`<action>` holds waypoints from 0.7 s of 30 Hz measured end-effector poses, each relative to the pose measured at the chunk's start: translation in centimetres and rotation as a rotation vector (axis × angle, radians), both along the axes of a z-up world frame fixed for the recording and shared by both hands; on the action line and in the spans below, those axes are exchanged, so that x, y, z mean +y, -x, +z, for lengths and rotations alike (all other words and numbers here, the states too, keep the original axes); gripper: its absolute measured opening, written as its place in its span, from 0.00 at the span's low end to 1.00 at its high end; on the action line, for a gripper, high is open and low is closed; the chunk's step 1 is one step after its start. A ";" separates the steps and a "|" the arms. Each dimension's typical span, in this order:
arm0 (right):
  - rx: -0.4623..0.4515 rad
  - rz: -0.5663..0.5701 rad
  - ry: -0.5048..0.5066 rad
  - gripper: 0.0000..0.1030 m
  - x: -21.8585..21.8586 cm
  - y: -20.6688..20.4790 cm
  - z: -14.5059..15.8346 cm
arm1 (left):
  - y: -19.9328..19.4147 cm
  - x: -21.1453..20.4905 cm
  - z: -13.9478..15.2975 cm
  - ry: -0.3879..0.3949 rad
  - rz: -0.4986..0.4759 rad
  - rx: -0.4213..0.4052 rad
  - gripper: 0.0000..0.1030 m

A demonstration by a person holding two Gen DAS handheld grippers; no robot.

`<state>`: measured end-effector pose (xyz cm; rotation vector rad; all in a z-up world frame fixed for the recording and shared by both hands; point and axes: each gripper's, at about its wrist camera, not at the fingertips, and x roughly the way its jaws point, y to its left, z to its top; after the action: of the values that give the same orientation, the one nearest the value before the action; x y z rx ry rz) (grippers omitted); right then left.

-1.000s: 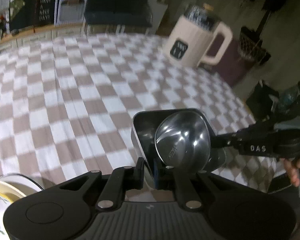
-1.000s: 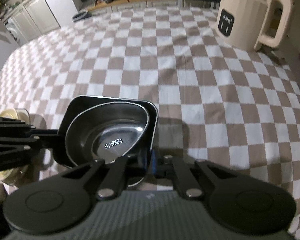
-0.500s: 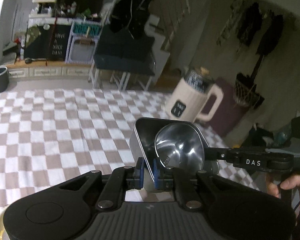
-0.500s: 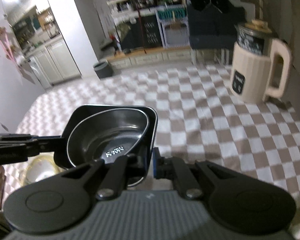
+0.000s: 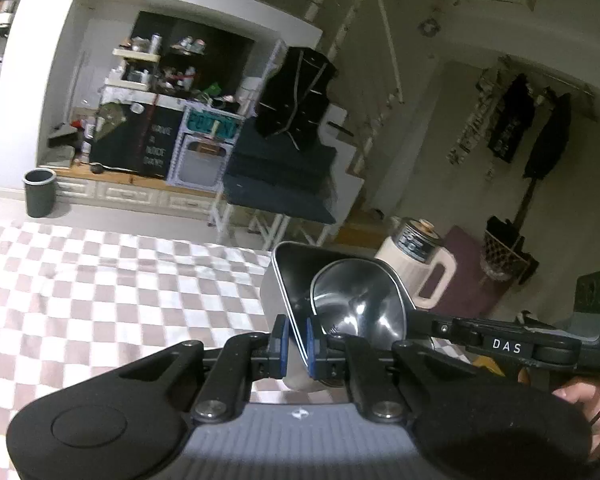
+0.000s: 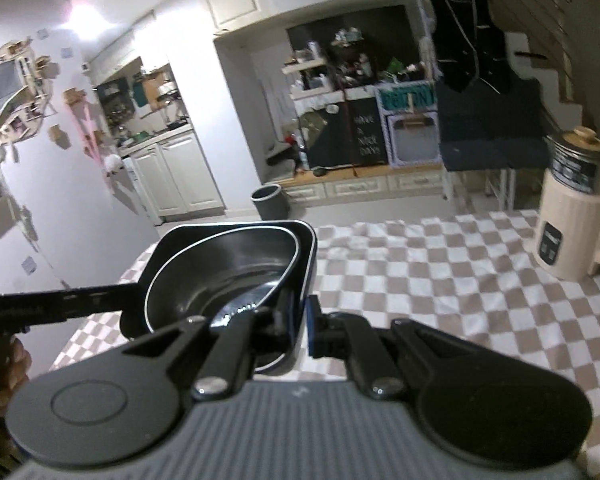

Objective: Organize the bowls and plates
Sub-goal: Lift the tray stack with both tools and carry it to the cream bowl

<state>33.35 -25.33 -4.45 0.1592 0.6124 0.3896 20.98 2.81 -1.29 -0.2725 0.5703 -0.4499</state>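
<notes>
Left tool (image 5: 296,340): clamped on the near rim of the square metal tray (image 5: 284,280), held above the worktop (image 5: 100,300).
Right tool (image 6: 298,326): pinching the tray's opposite rim.
Round bowl (image 6: 220,276): nested inside the tray.
Hidden: the tray's underside.
Far: cream jug (image 6: 572,216).

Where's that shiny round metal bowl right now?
The round bowl sits inside the square metal tray, held up above the checked tablecloth between the two grippers, left and right, each clamped on an opposite tray wall.
</notes>
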 end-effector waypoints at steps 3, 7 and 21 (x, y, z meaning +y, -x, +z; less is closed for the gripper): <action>-0.011 0.023 -0.002 0.07 1.6 0.3 -0.1 | 1.0 1.5 0.2 0.004 0.024 -0.009 0.09; -0.019 0.041 -0.034 0.08 2.9 0.5 -0.4 | 2.2 3.4 0.1 0.007 0.053 -0.016 0.09; 0.173 0.095 -0.014 0.08 8.1 -0.4 -4.0 | 3.8 7.9 -2.5 -0.038 0.086 0.064 0.10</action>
<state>33.72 -17.25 -8.41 0.1792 0.7899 0.4750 17.22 10.72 -3.81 -0.2744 0.6268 -0.3481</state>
